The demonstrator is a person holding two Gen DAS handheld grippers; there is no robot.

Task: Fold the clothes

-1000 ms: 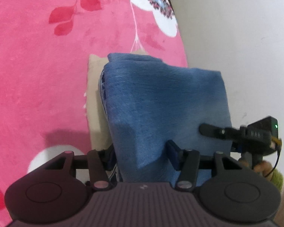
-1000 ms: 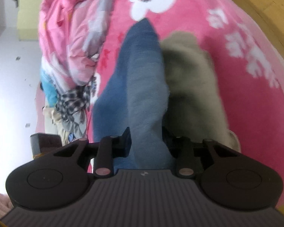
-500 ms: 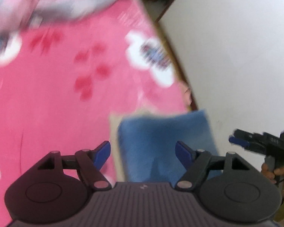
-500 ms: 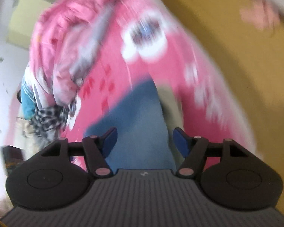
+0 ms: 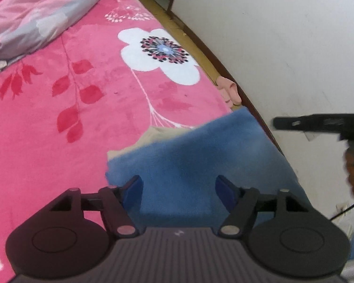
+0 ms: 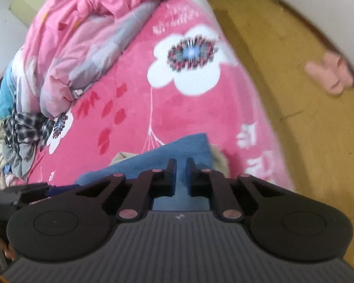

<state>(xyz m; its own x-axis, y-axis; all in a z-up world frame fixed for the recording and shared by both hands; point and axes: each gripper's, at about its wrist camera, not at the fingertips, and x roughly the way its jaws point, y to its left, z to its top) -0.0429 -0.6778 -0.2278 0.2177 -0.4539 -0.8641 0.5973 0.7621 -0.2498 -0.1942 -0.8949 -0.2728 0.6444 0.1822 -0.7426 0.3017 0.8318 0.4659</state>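
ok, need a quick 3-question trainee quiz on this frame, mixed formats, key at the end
1. True or false: the left gripper is clamped on the blue garment.
2. What lies directly under the blue garment? A) beige garment B) checked shirt C) bare wood
3. Fill in: the right gripper has its jaws nearly ____, with nothing between them.

Key
1. False: its jaws stand wide apart above the cloth.
2. A: beige edges show past the blue on the pink floral blanket.
3. Closed: only a narrow gap remains.
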